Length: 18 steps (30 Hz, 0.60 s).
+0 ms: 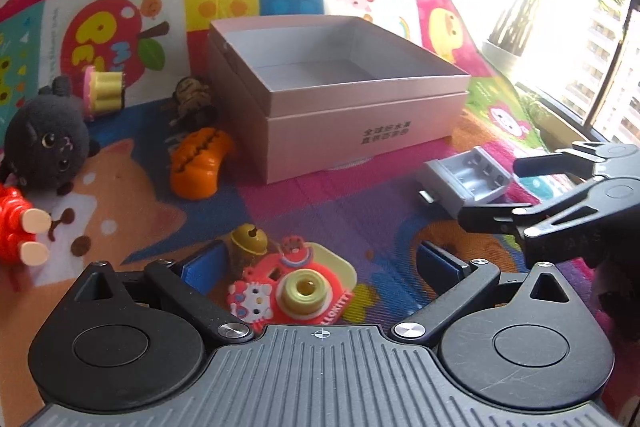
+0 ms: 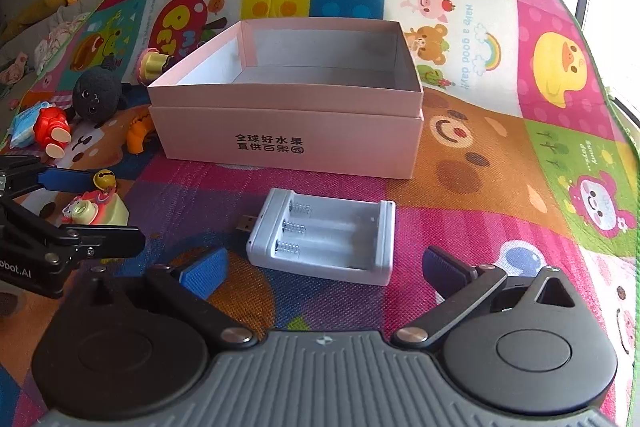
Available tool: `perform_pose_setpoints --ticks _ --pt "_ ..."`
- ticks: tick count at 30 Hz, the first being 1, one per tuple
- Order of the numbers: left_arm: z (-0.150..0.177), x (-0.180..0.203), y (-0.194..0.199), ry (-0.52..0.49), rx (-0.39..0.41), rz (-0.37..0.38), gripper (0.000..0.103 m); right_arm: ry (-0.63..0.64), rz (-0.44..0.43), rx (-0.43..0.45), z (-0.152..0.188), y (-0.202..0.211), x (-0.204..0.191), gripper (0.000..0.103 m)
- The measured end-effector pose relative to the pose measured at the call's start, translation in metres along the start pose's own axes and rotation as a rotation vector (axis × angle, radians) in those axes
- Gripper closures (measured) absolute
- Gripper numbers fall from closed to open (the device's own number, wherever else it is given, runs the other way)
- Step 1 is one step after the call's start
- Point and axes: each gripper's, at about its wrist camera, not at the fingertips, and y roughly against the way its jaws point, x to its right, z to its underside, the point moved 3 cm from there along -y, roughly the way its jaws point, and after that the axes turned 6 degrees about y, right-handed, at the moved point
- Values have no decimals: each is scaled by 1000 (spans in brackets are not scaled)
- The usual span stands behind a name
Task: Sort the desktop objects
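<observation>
A pink open box (image 1: 344,115) (image 2: 292,131) stands empty on the colourful play mat. My left gripper (image 1: 320,267) is open, its blue pads either side of a Hello Kitty toy camera (image 1: 296,287) (image 2: 96,211) with a gold bell (image 1: 248,239) beside it. My right gripper (image 2: 324,267) is open, straddling a white battery charger (image 2: 324,239) (image 1: 468,179) lying on the mat. The right gripper also shows in the left wrist view (image 1: 492,191), around the charger.
Left of the box lie an orange toy (image 1: 200,163), a black plush (image 1: 48,143), a red toy (image 1: 16,227), a yellow cupcake toy (image 1: 104,91) and a brown toy (image 1: 192,99). The mat's right edge (image 2: 624,147) borders a window.
</observation>
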Motion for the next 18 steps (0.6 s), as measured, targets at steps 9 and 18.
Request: perform_pose_setpoints --ticks 9,18 --pt "18 3 32 18 13 -98 1 -16 22 -34 -19 -27 -8 0" --pt "7 0 20 190 -39 -7 1 13 27 17 -12 -19 -17 11"
